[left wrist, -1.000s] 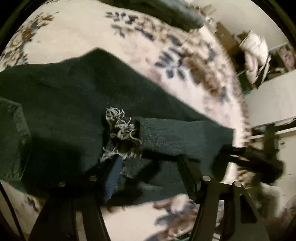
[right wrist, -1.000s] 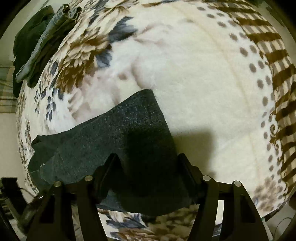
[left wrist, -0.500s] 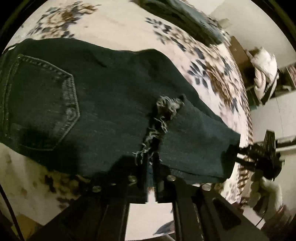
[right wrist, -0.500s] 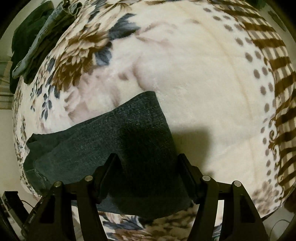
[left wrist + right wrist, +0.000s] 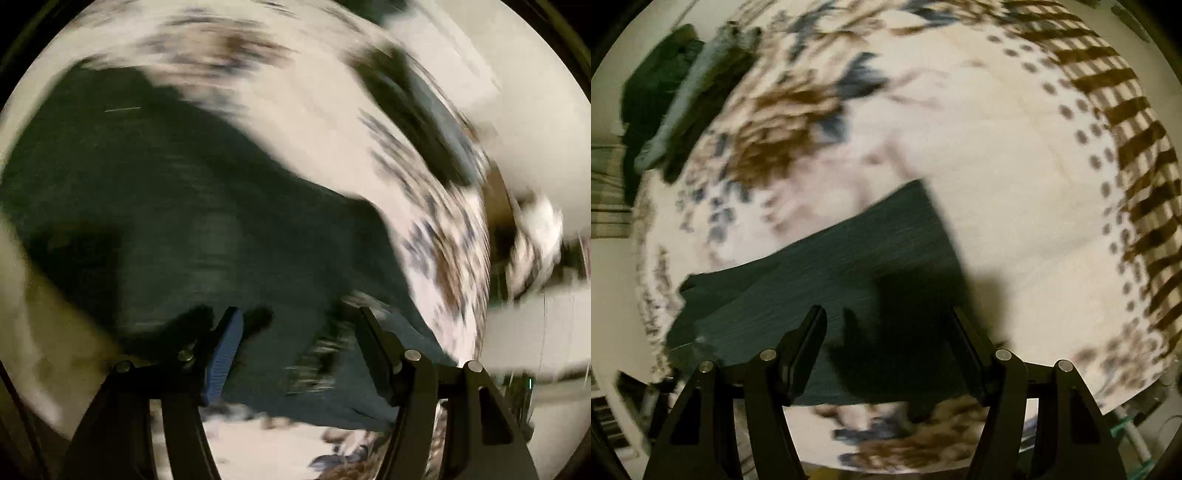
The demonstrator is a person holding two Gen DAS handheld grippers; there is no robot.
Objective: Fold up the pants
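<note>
Dark pants (image 5: 192,221) spread on a floral blanket (image 5: 314,122), both grippers above them.

Left gripper (image 5: 299,325): jaws opening, released, frayed fabric lying below between them. Right gripper (image 5: 890,325): spread wide, unclenched, pants at lower centre.

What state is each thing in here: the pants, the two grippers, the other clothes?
Pants: folded, lying flat on blanket.
Left gripper: jaws opening, nothing pinched.
Right gripper: open, above pants.
Other clothes: piled at blanket's far edge.
</note>
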